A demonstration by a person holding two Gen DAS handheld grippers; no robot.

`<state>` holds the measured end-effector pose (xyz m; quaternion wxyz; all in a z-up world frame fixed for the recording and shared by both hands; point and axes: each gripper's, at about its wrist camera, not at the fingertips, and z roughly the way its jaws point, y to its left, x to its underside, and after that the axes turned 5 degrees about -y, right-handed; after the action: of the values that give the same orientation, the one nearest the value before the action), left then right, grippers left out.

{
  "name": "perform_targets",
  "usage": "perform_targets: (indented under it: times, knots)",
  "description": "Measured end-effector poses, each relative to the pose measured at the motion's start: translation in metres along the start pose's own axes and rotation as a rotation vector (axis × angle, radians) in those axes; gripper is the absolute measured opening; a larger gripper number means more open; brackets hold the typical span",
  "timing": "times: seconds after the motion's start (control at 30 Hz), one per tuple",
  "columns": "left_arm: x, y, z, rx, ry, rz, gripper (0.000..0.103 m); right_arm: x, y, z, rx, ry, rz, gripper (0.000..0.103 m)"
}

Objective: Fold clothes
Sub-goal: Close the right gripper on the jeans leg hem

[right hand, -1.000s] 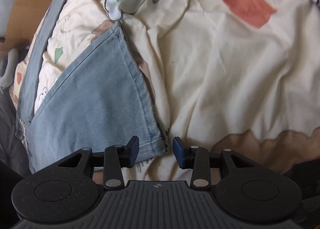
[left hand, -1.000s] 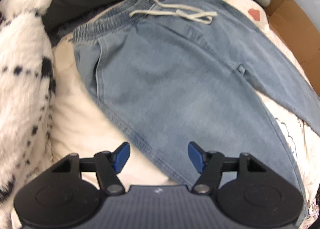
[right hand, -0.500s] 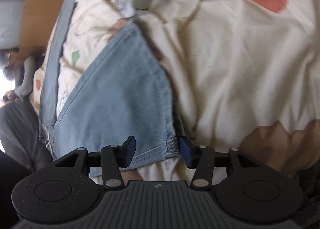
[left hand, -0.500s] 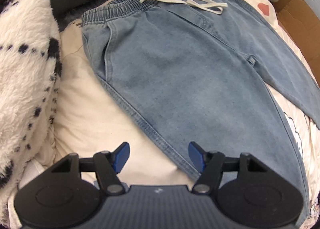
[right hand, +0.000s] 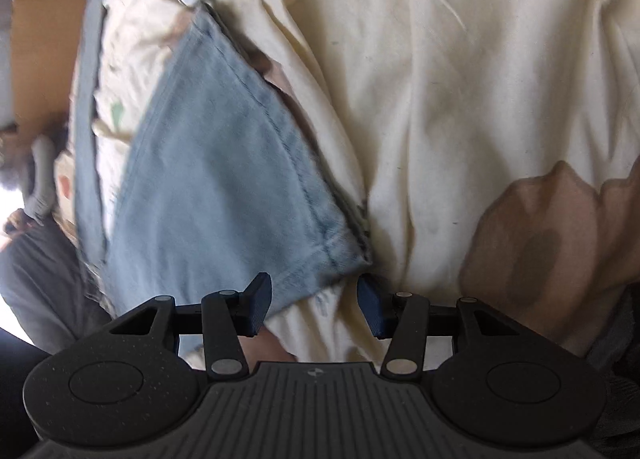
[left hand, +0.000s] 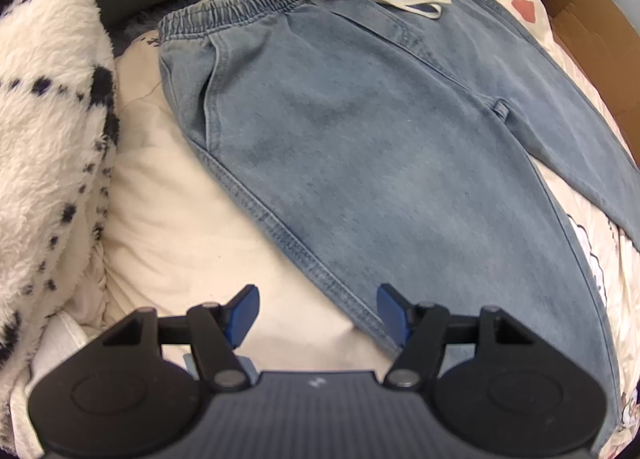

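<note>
Light-blue denim drawstring trousers (left hand: pixel 360 147) lie flat on the cream bedspread (left hand: pixel 168 227). Left tongs (left hand: pixel 318 313) gape empty over the side seam. Right tongs (right hand: pixel 314 305), jaws just widened, straddle the leg hem (right hand: pixel 320 259) ungripped; closing may pinch bedspread too.

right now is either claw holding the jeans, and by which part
Nothing is held. The left claw is open beside the jeans' side seam. The right claw is open around the leg hem, not pressing on it.
</note>
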<state>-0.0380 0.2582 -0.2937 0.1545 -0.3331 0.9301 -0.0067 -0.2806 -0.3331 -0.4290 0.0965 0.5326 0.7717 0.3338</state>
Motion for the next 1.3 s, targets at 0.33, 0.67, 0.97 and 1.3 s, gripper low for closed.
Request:
perform_targets:
  times: [0.33, 0.67, 0.97, 1.3]
  knots:
    - [0.002, 0.001, 0.000, -0.009, 0.010, 0.009, 0.068, -0.002, 0.008, -0.019, -0.045, -0.041, -0.025, 0.051]
    - [0.004, -0.001, 0.001, -0.012, 0.017, 0.023, 0.068, -0.010, 0.003, -0.029, -0.023, -0.063, -0.028, 0.051]
    - [0.000, -0.004, 0.000, -0.015, 0.020, 0.023, 0.068, -0.013, 0.004, -0.014, -0.039, -0.060, 0.005, 0.051]
    - [-0.006, -0.004, -0.003, -0.016, 0.017, 0.034, 0.068, -0.004, -0.002, 0.007, -0.052, -0.082, 0.016, 0.050]
